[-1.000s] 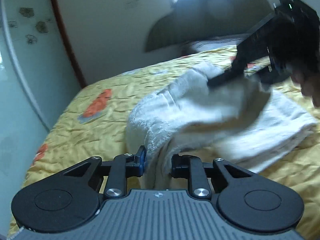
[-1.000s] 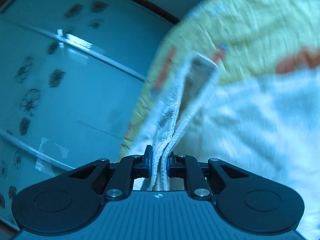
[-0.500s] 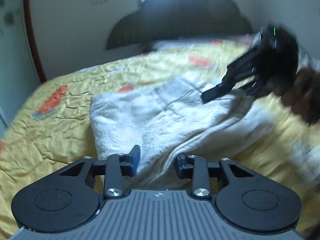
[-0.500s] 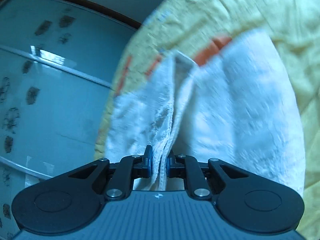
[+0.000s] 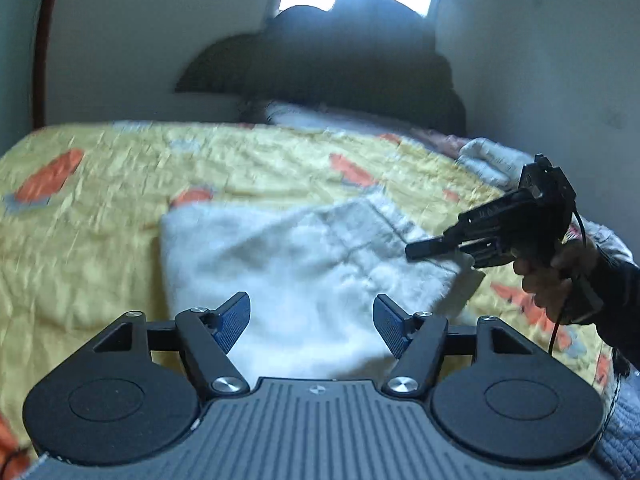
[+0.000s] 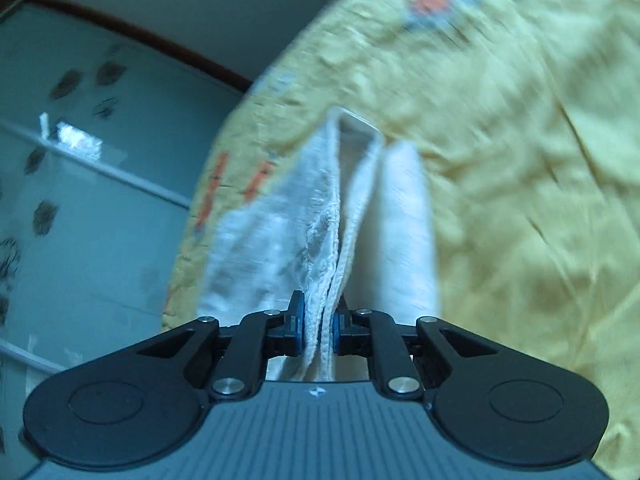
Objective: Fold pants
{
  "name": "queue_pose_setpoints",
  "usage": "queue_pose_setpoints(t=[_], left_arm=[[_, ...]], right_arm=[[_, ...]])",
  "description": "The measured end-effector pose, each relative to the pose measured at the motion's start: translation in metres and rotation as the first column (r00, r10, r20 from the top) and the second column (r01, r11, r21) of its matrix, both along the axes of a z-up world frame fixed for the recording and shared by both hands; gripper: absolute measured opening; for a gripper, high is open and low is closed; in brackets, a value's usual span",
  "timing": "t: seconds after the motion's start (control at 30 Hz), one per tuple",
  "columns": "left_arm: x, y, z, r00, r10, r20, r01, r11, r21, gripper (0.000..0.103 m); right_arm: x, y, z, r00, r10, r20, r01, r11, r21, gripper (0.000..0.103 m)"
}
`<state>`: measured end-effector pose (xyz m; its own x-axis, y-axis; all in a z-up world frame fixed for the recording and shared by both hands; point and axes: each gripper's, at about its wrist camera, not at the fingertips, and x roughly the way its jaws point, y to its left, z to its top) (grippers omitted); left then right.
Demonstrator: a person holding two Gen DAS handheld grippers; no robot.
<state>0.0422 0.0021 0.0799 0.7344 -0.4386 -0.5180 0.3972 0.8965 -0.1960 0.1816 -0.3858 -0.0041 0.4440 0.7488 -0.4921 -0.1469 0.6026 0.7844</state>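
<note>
Two grippers work one garment, and they stand in opposite states. Between the pads of the right gripper [image 6: 318, 326] a bunched edge of the white pants [image 5: 304, 256] is pinched tight, the jaws nearly together on several layers of textured cloth, so that side of the fold stays under control while it is carried over. From that grip the cloth runs straight away from the camera as a narrow doubled strip, ending in a hemmed opening at its far end above the yellow quilt [image 6: 500, 160]. The left gripper [image 5: 312, 322] has its jaws opening, wide apart, with white fabric lying below and between them but neither pad pressing on it; judging by this, its side of the fold has been laid down and let go. In the left wrist view the pants lie as a rough, partly folded rectangle on the quilt-covered bed, near the middle, long axis running from the near edge at the left gripper toward the far right, where the person's hand [image 5: 552, 276] holds the right gripper at the raised corner. A dark headboard [image 5: 320, 60] stands beyond.
</note>
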Motion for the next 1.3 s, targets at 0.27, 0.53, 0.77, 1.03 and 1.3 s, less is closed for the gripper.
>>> queue_pose_setpoints(t=[0.27,0.53,0.77,1.03,1.3], left_arm=[[0.087,-0.011,-0.058,0.943,-0.047,-0.329,0.003,0.991,-0.132,0.083],[0.094,0.012,-0.003,0.989,0.015,-0.150,-0.030,0.994,-0.104,0.085],[0.179,0.053,-0.034,0.909,0.231,-0.348,-0.277,0.957,-0.086,0.083],[0.209,0.078,-0.072,0.841,0.117,-0.528,-0.316,0.899,-0.305,0.086],[0.210,0.091,-0.079,0.824,0.074,-0.561,-0.350,0.846,-0.403,0.086]], right_arm=[[0.005,-0.022,-0.049,0.982,-0.070,-0.173,0.091,0.989,0.118,0.013],[-0.003,-0.061,-0.002,0.984,-0.179,-0.009,0.179,0.975,0.132,0.033],[0.056,-0.046,-0.009,0.990,-0.137,-0.040,0.141,0.982,0.122,0.033],[0.079,-0.026,-0.020,0.996,-0.071,-0.050,0.075,0.994,0.081,0.033],[0.078,-0.023,-0.028,0.997,0.004,-0.077,0.005,0.993,0.121,0.033]])
